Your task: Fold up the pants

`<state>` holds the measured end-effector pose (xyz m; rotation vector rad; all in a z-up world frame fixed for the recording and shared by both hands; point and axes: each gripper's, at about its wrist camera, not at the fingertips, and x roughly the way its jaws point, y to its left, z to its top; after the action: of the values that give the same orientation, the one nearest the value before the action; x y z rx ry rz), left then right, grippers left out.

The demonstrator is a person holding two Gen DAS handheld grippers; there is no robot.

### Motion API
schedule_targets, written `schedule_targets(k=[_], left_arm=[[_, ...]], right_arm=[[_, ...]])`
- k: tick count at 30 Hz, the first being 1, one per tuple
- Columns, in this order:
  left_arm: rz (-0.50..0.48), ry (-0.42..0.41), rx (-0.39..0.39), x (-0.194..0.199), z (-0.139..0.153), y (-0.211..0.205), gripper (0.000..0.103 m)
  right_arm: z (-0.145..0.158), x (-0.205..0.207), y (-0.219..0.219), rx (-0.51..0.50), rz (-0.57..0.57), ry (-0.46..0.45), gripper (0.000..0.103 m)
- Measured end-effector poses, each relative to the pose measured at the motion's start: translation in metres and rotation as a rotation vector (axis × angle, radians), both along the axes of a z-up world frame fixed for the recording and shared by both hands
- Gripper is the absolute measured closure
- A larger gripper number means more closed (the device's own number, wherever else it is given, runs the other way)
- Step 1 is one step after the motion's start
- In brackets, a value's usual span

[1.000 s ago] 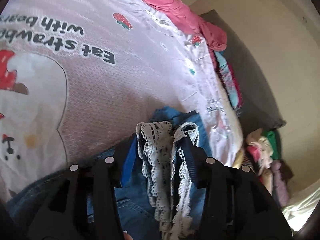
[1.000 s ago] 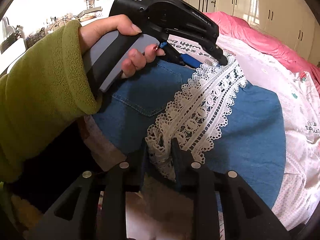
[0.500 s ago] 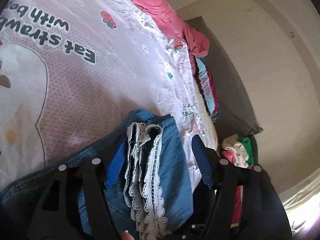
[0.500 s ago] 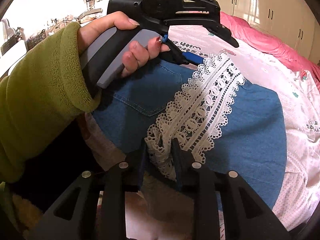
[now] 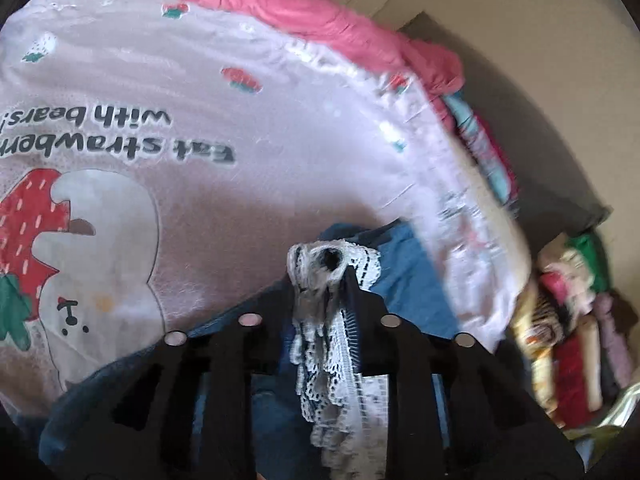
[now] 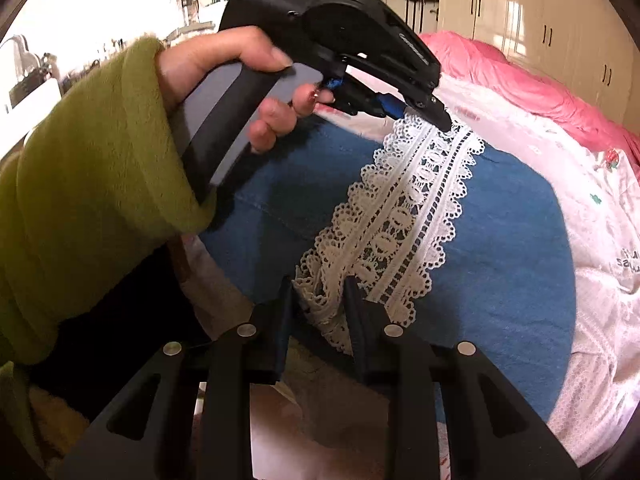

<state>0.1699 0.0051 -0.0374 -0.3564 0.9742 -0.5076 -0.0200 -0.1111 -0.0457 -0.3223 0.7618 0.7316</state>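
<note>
Blue denim pants (image 6: 500, 240) with a white lace hem (image 6: 412, 208) lie folded on the bed. In the right wrist view my right gripper (image 6: 318, 284) is shut on the near end of the lace. A hand in a green sleeve (image 6: 80, 180) holds my left gripper (image 6: 440, 120) at the lace's far end. In the left wrist view the jaws of the left gripper (image 5: 320, 276) are closing, with a bunch of lace (image 5: 332, 344) pinched between them over the denim (image 5: 412, 280).
The pants rest on a pale bedspread (image 5: 240, 80) printed with strawberries and a bear. A pink blanket (image 5: 320, 12) lies along the bed's far side. A heap of clothes (image 5: 572, 320) sits on the floor past the bed's edge. White wardrobes (image 6: 540, 20) stand behind.
The left gripper's jaws spread wide around the lace half a second ago and have now closed on it again, bunching it. The left view has rolled. The right gripper kept its hold.
</note>
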Motion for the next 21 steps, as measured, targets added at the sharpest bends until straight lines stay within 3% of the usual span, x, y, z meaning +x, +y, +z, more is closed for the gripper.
schedule_targets(k=[3,7,9,10,12,17,21], left_arm=[[0.005,0.035,0.039,0.009,-0.017,-0.004,0.081],[0.008,0.031,0.030,0.007,-0.017,0.003,0.077],[0.015,0.013,0.030,0.005,-0.011,0.007,0.053],[0.008,-0.007,0.007,0.001,-0.004,0.009,0.049],[0.007,-0.045,-0.025,-0.007,0.009,0.013,0.049],[0.033,-0.149,0.089,-0.055,0.029,0.005,0.049],[-0.053,-0.169,0.109,-0.094,0.025,-0.021,0.049]], right_arm=[[-0.006,0.002,-0.001,0.009,0.006,0.017,0.073],[0.002,0.001,-0.007,0.041,0.030,0.044,0.064],[0.011,0.000,-0.018,0.081,0.026,0.075,0.064],[0.016,-0.001,-0.025,0.101,0.016,0.081,0.064],[0.028,0.000,-0.043,0.133,-0.022,0.073,0.064],[0.038,0.013,-0.090,0.129,-0.178,0.040,0.063],[0.020,0.024,-0.105,0.097,-0.210,0.125,0.063]])
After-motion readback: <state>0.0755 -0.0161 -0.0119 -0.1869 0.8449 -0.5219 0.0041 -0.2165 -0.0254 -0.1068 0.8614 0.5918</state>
